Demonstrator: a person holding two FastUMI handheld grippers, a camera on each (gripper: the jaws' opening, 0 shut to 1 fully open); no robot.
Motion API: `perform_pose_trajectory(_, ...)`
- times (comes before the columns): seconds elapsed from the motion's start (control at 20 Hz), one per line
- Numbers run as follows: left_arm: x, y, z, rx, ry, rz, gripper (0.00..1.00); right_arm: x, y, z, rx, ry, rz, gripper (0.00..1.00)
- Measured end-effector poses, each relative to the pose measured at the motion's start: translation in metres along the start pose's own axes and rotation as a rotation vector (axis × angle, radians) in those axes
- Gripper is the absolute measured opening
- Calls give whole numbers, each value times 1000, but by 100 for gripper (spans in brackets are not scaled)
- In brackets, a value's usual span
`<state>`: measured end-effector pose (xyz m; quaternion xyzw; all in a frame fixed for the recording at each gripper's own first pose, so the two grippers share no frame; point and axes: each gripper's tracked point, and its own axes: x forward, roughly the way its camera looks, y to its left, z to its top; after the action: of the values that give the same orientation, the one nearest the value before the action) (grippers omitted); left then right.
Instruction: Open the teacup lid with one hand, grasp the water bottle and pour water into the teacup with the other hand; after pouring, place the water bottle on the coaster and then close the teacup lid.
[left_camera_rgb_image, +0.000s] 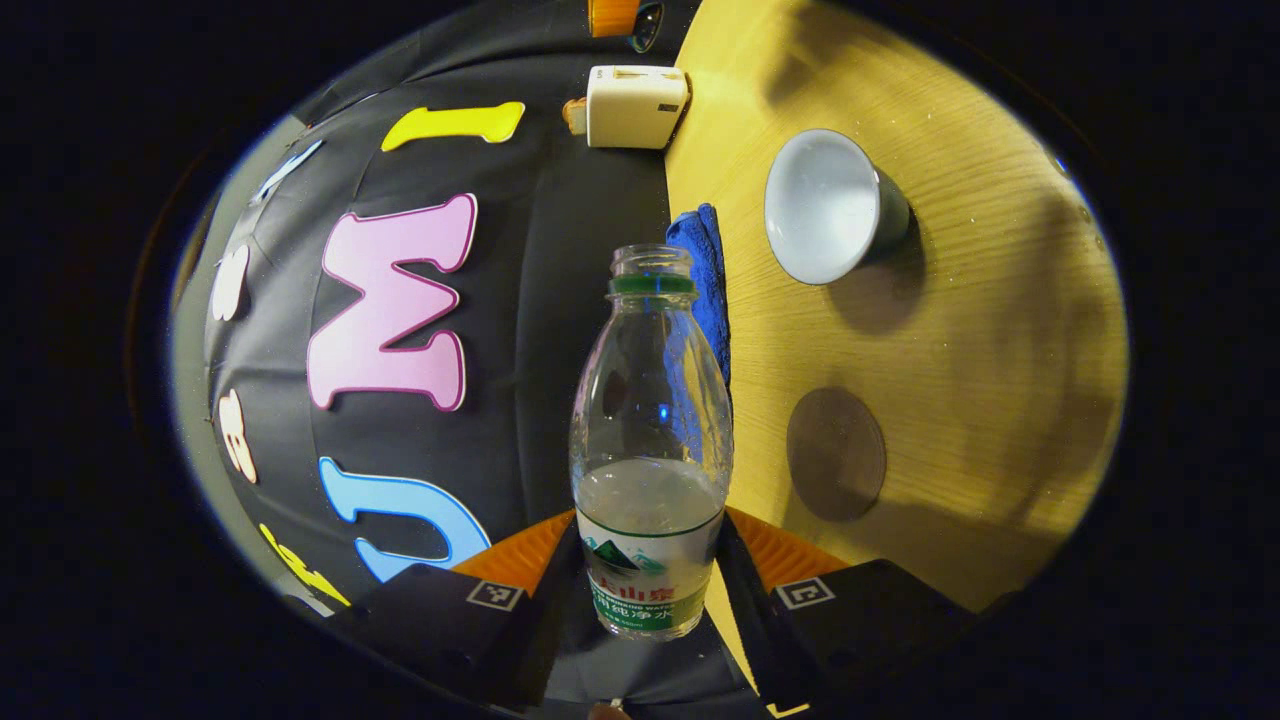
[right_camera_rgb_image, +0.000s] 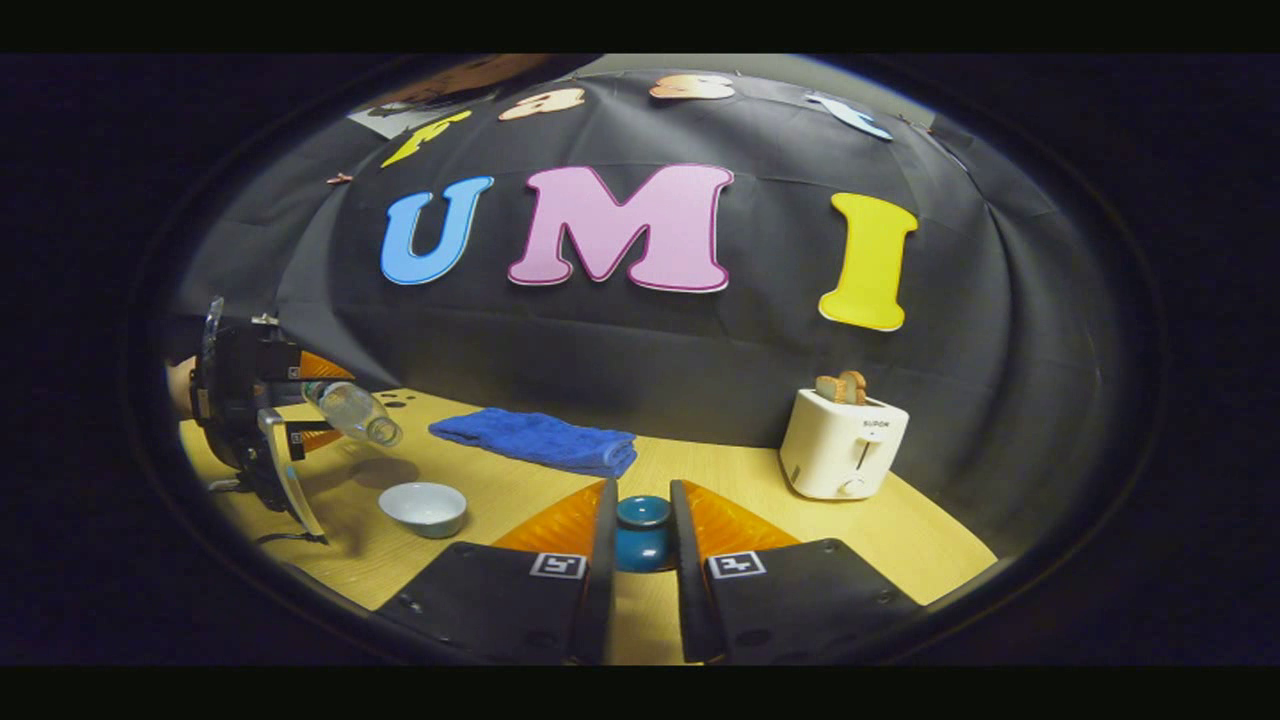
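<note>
The water bottle (left_camera_rgb_image: 650, 440) carries a white and green label with a mountain emblem and rows of characters (too distorted to read with certainty). It sits at centre bottom of the left gripper view, clamped by its labelled lower body between the two fingers of the left gripper (left_camera_rgb_image: 648, 590), which press on it from both sides. The bottle is uncapped, with a green ring under the open mouth, and water fills only the lower part. In the right gripper view the same bottle (right_camera_rgb_image: 352, 411) appears at the left edge, tilted with its mouth pointing down and to the right, above and a little left of the open teacup (right_camera_rgb_image: 424, 506), not touching it.

In the left gripper view the teacup (left_camera_rgb_image: 832, 207) lies in the upper right on the wooden table (left_camera_rgb_image: 1000, 400), its pale inside looking empty, and the round dark coaster (left_camera_rgb_image: 835, 453) sits bare below it.

At bottom centre of the right gripper view, the right gripper (right_camera_rgb_image: 642, 540) is closed narrowly on the blue teacup lid (right_camera_rgb_image: 642, 530), one finger against each side; whether the lid is off the table cannot be told.

The white toaster (right_camera_rgb_image: 842, 445) at right bears small lettering on its front, too small to make out. A folded blue towel (right_camera_rgb_image: 540, 440) lies by the wall.
</note>
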<state>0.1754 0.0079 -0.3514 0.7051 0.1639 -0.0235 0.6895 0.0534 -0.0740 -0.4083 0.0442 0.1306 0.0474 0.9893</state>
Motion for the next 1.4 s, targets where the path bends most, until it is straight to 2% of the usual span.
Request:
perform_pose_trajectory(0.2, 5, 4, 5, 61, -23, 21, 76, -1, -2, 0, -2, 0, 1, 24)
perform_pose_trajectory(0.25, 7, 4, 7, 74, -28, 25, 76, 0, -2, 0, -2, -1, 1, 29)
perform_pose_trajectory(0.3, 7, 4, 6, 85, -33, 24, 76, 0, -2, 0, -3, -2, 1, 24)
perform_pose_trajectory(0.75, 10, 2, 7, 140, -48, 29, 76, 0, -4, -2, 1, -1, -7, 24)
perform_pose_trajectory(0.8, 11, 2, 8, 144, -48, 31, 76, 0, -5, -2, 0, -2, -8, 29)
perform_pose_trajectory(0.85, 11, 3, 6, 147, -48, 33, 76, 0, -5, -2, 0, -1, -10, 24)
perform_pose_trajectory(1.4, 14, 10, 7, 223, -81, 90, 76, -4, -8, -3, -6, -3, -15, 24)
